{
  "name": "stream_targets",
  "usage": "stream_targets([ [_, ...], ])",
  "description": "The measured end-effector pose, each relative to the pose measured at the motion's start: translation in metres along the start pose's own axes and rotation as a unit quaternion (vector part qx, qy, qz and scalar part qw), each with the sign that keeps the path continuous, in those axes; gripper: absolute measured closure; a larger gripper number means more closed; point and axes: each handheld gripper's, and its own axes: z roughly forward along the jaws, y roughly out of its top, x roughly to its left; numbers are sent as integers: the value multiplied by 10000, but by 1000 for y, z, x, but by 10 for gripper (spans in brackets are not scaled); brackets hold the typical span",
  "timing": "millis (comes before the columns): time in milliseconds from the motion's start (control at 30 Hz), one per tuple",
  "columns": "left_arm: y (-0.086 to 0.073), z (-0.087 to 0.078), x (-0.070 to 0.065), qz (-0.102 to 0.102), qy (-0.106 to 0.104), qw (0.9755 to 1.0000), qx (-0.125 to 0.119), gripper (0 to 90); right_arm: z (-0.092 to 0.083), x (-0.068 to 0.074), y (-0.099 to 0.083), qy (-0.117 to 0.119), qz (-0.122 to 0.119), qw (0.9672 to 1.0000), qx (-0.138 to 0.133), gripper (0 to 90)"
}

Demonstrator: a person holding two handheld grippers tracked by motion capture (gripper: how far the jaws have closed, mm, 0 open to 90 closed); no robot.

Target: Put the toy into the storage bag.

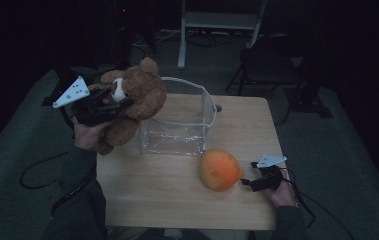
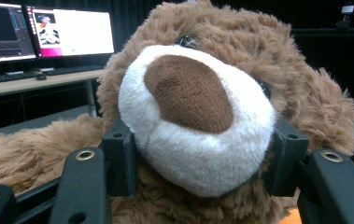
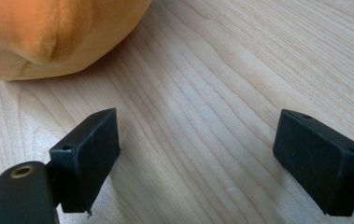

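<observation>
The left hand-held gripper (image 2: pixel 198 154) is clamped on the white muzzle of the brown bear (image 1: pixel 132 97), held in the air at the left edge of the wooden bench (image 1: pixel 177 195), beside a clear box (image 1: pixel 177 120). The right hand-held gripper (image 3: pixel 198 163) rests apart on the bench, near an orange plush (image 1: pixel 220 170). The room is dark; monitors (image 2: pixel 48 30) glow behind.

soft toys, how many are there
2. A brown teddy bear is clamped by its muzzle in the left gripper, held beside the clear container. An orange plush lies on the table near the right gripper.
</observation>
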Motion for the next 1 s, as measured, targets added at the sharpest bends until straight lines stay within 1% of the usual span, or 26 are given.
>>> stream_targets([
  [367, 14, 12, 1, 114, -13, 9999, 5, 413, 0, 0, 0, 0, 1, 10000, 0, 139],
  [733, 25, 23, 2, 184, -42, 9998, 13, 413, 0, 0, 0, 1, 4, 10000, 0, 139],
  [1000, 30, 29, 5, 155, -68, 9999, 4, 413, 0, 0, 0, 1, 4, 10000, -1, 139],
])
